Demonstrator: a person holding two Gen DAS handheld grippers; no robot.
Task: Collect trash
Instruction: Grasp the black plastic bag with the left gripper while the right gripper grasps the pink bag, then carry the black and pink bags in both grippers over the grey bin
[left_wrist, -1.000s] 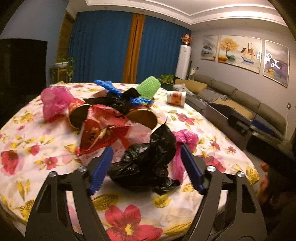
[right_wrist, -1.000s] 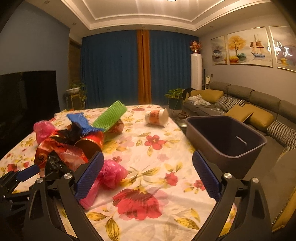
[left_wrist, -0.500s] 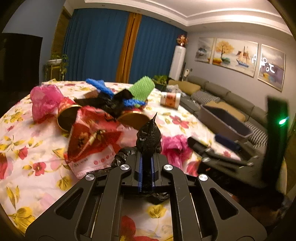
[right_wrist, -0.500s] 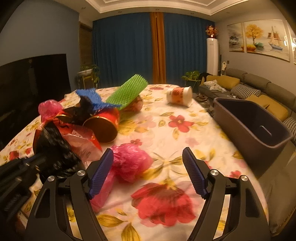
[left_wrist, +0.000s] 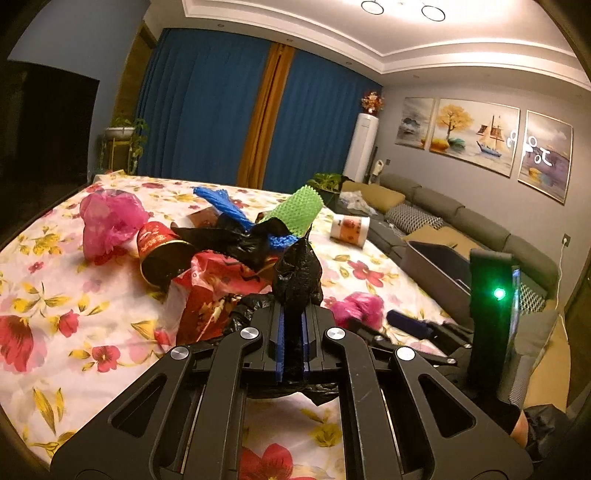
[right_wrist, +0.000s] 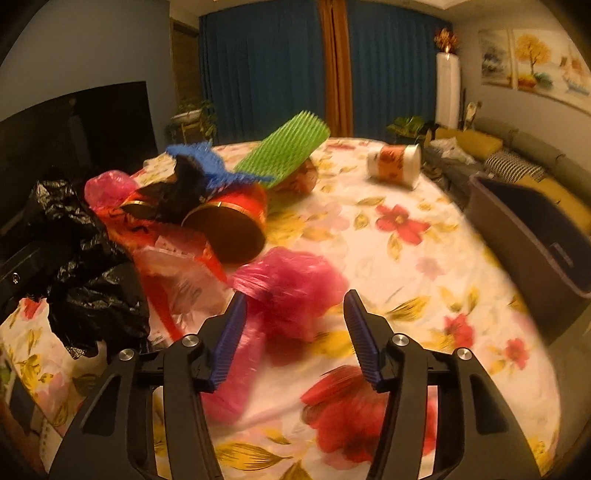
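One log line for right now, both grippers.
left gripper: shut on black bag | right gripper: open, just been closing around pink bag | bin: nothing dropped yet

No lettering is showing clearly enough to read anywhere. The red paper cup (left_wrist: 157, 242) lying on its side is carrying gold characters along its wall, but they are blurring into shapes. The red plastic bag (left_wrist: 212, 291) is bearing dark printed marks that are staying illegible. The orange cup (right_wrist: 395, 162) further back is showing only a blurred pattern.
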